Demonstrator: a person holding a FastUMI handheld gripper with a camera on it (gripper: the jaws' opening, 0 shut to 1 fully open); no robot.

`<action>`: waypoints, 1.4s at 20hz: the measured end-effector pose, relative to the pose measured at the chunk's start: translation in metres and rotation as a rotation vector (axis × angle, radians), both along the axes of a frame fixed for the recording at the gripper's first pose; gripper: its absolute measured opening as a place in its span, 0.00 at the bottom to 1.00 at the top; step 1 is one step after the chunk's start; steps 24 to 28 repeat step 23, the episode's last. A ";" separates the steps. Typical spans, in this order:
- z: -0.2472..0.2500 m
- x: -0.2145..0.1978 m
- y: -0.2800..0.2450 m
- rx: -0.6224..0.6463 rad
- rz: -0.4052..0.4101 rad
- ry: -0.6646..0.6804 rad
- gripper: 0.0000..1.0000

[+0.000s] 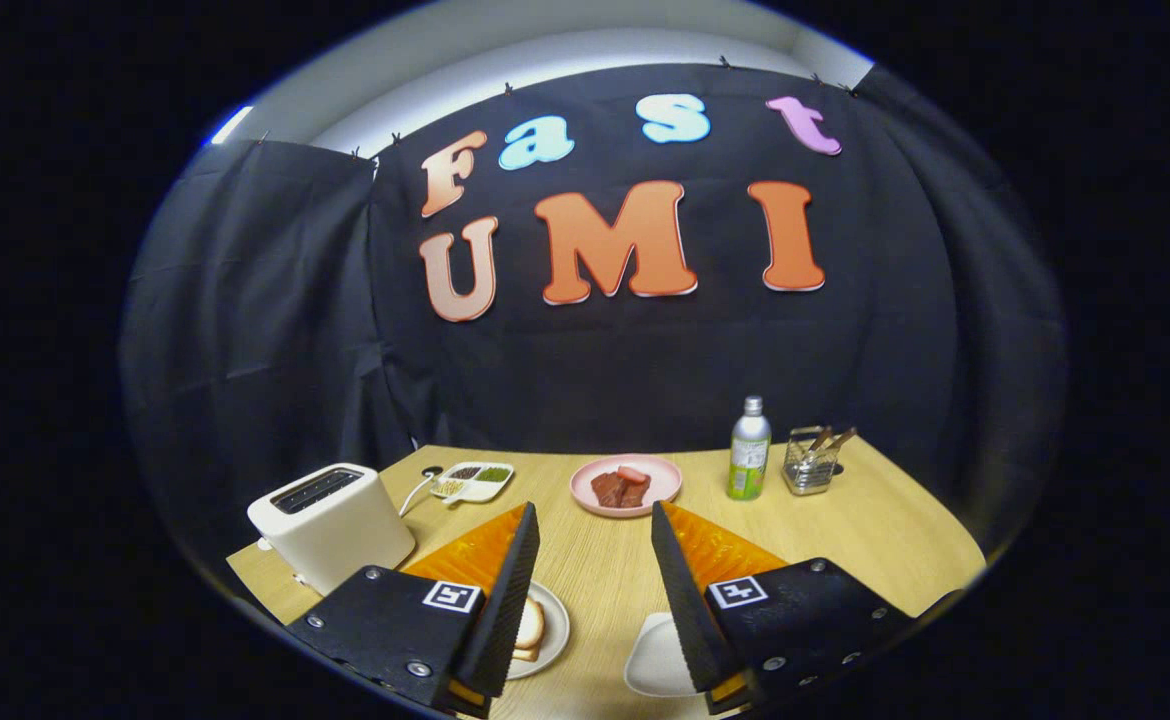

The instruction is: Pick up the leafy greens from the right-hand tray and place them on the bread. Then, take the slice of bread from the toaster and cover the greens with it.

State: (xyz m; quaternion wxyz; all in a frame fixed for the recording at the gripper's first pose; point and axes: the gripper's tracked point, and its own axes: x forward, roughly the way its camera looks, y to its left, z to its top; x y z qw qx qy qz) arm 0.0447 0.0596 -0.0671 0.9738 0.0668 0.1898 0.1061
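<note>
Fingers (pixel 593 570) wide apart, empty; tray (pixel 657 655) at 5 o'clock, greens hidden — likely light, limp; pinch gently mid-bunch.

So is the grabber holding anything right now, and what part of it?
No, nothing is held. The tongs are open above the table, with only bare wood between the fingers. The bread lies on its plate beside one finger, untouched.

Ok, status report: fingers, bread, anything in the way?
Gripper fingers open, holding nothing. Bread on plate beside left finger. Toaster left of it. Bare table between fingers.
</note>
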 end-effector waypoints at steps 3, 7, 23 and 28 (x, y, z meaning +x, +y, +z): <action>0.026 -0.001 -0.013 0.001 -0.025 -0.100 0.72; 0.046 -0.006 -0.032 0.009 -0.063 -0.197 0.79; 0.085 -0.026 -0.052 -0.054 -0.163 -0.410 0.85; 0.085 -0.026 -0.052 -0.054 -0.163 -0.410 0.85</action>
